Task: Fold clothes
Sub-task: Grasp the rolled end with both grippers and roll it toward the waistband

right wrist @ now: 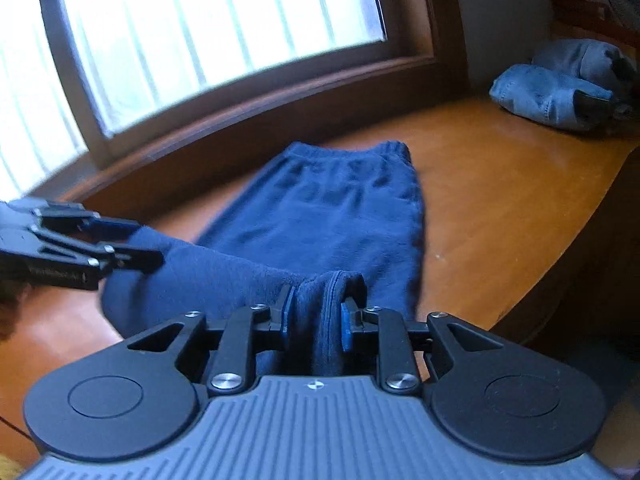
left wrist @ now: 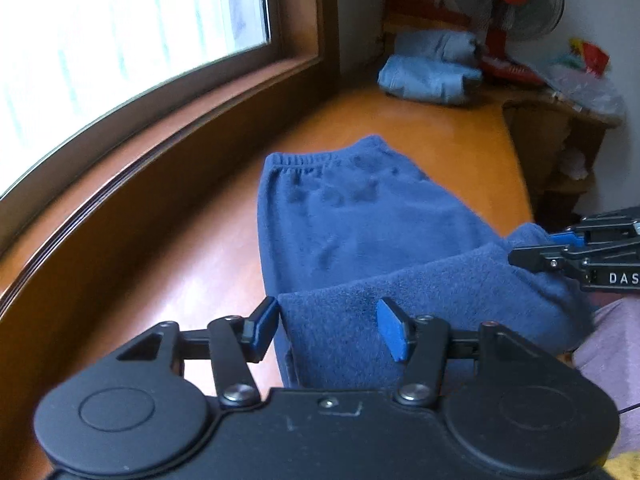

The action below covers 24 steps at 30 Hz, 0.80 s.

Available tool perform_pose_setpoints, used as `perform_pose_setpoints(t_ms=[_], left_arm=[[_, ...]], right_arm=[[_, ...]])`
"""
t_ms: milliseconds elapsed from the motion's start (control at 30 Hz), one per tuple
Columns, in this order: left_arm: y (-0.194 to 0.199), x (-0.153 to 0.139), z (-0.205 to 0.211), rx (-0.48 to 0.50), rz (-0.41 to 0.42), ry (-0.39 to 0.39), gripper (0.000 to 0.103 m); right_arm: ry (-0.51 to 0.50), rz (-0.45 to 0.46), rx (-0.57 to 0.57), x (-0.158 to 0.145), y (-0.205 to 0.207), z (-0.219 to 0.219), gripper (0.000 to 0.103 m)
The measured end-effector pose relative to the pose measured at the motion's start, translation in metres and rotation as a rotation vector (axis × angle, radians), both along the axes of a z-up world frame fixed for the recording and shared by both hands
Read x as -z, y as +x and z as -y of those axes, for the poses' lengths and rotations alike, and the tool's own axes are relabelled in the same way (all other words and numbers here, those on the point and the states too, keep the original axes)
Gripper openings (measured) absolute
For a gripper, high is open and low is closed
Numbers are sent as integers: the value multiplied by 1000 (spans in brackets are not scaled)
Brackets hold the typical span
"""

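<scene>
Fleece trousers laid out ahead of both tongs, waistband farthest away.

The trousers [left wrist: 360, 220] lie on the wooden surface [left wrist: 460, 140], running away from the left gripper [left wrist: 328, 328] toward the window [left wrist: 120, 60], which stands behind and to the left of them. Their near end is folded up between the two tongs: one part sits between the spread fingers of the left gripper, and another is pinched in the right gripper [right wrist: 316, 318], which sits just to the right of the left one. Well beyond the waistband, ahead and to the right, folded jeans [right wrist: 560, 92] rest on the same surface, with a fan [left wrist: 508, 12] just behind them by the wall.
</scene>
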State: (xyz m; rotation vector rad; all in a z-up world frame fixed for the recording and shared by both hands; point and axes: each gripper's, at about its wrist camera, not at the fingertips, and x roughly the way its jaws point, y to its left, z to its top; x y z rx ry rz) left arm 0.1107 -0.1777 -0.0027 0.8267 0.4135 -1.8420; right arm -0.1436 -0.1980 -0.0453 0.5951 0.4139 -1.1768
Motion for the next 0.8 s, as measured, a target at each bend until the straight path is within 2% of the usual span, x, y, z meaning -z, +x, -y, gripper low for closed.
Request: perform_pose_setpoints(t_ms=[100, 233, 300, 367, 500, 567, 700, 800], left_arm=[[-5, 14, 17, 1, 36, -1, 56], [-3, 17, 28, -5, 26, 10, 59], [-1, 13, 27, -9, 11, 18, 59], [1, 5, 21, -22, -9, 21, 58], [-4, -13, -6, -14, -34, -4, 58], [-9, -20, -18, 8, -50, -10, 58], [-27, -14, -22, 67, -70, 26, 59], [-39, 5, -17, 86, -37, 57, 61]], right_arm=[[16, -10, 12, 13, 3, 16, 27], [10, -11, 14, 16, 1, 20, 28], [16, -1, 10, 10, -5, 16, 30], [12, 27, 41, -3, -15, 11, 38], [-97, -1, 108, -32, -23, -19, 40], [-129, 12, 59, -40, -20, -30, 40], [-78, 90, -109, -25, -5, -25, 40], [-27, 145, -106, -7, -13, -4, 37]])
